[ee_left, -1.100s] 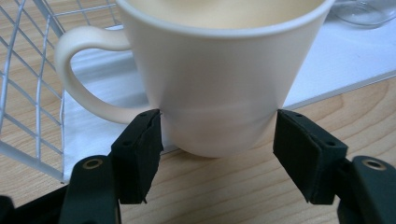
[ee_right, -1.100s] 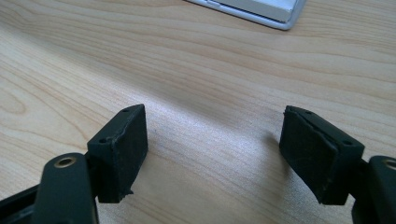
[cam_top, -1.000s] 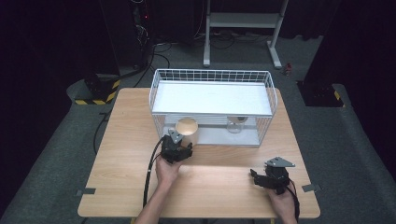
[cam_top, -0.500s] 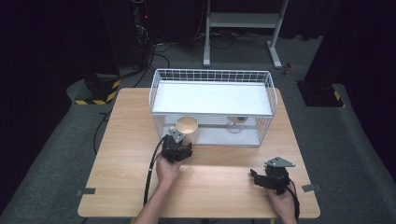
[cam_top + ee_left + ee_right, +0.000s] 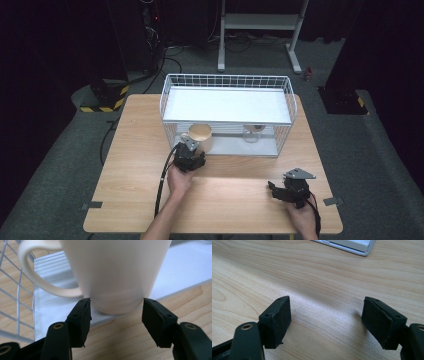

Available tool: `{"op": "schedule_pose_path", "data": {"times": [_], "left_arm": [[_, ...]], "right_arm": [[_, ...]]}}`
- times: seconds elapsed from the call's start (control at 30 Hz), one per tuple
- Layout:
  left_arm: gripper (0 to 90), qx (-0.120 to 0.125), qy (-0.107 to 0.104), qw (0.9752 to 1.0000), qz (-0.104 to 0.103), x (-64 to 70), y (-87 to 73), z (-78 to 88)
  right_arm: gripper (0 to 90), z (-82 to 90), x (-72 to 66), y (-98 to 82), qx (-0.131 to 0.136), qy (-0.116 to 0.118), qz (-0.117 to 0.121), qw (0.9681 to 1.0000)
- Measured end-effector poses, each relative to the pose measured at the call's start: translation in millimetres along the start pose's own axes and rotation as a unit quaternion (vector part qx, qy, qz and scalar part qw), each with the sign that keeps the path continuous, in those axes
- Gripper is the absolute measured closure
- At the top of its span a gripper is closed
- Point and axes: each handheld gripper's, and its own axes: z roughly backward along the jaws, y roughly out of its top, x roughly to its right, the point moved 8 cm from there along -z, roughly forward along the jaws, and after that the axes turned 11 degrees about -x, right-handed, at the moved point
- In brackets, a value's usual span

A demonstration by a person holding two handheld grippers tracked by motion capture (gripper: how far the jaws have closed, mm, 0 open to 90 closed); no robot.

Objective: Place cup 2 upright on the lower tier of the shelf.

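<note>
A cream-coloured mug (image 5: pixel 117 272) is seen close up in the left gripper view. It is glossy and plain, its wall tapers toward a rounded base, and a looped handle (image 5: pixel 37 277) curves out on the left of that view. The mug stands upright on the front edge of the white tray floor (image 5: pixel 175 272) of a wire basket (image 5: pixel 227 82), at the basket's open front on a light wooden table (image 5: pixel 135 165). In the high view its tan-looking inside is seen from above.

The left tongs (image 5: pixel 116 312) are set around the foot of the mug. Their jaws have just been closing; the left pad (image 5: pixel 83 315) appears to touch the wall, while whether the right pad presses on it cannot be told.

The right tongs (image 5: pixel 327 322) are held open above bare table, well apart from the mug, with nothing between their pads. A small clear glass object (image 5: pixel 252 132) sits farther right inside the basket.
</note>
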Motion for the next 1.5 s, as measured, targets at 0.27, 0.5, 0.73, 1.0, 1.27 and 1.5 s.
{"op": "schedule_pose_path", "data": {"times": [0.27, 0.5, 0.73, 1.0, 1.27, 1.5], "left_arm": [[45.3, 0.004, 0.002, 1.0000, 0.001, -2.6, 4.0, -3.4], [47.9, 0.007, -0.003, 0.9999, 0.009, -3.7, 5.4, -7.7], [48.2, 0.007, 0.001, 1.0000, 0.007, -6.5, 5.1, -11.3], [50.0, 0.003, 0.003, 0.9999, 0.014, -10.5, 4.2, -16.7], [51.2, -0.006, -0.006, 0.9997, 0.021, -11.9, 7.4, -19.2], [50.8, -0.010, -0.020, 0.9992, 0.034, -11.2, 11.6, -23.5]], "right_arm": [[23.5, 0.0, 0.0, 0.0, 0.000, 0.000, 0.000, 1.0000], [23.6, 0.0, 0.0, 0.0, 0.000, 0.000, 0.000, 1.0000], [23.5, 0.0, 0.0, 0.0, 0.000, 0.000, 0.000, 1.0000], [23.5, 0.0, 0.0, 0.1, 0.000, 0.000, 0.000, 1.0000], [23.5, 0.0, 0.0, 0.1, 0.000, 0.000, 0.000, 1.0000], [23.6, 0.0, 0.0, 0.0, 0.000, 0.000, 0.000, 1.0000]]}}
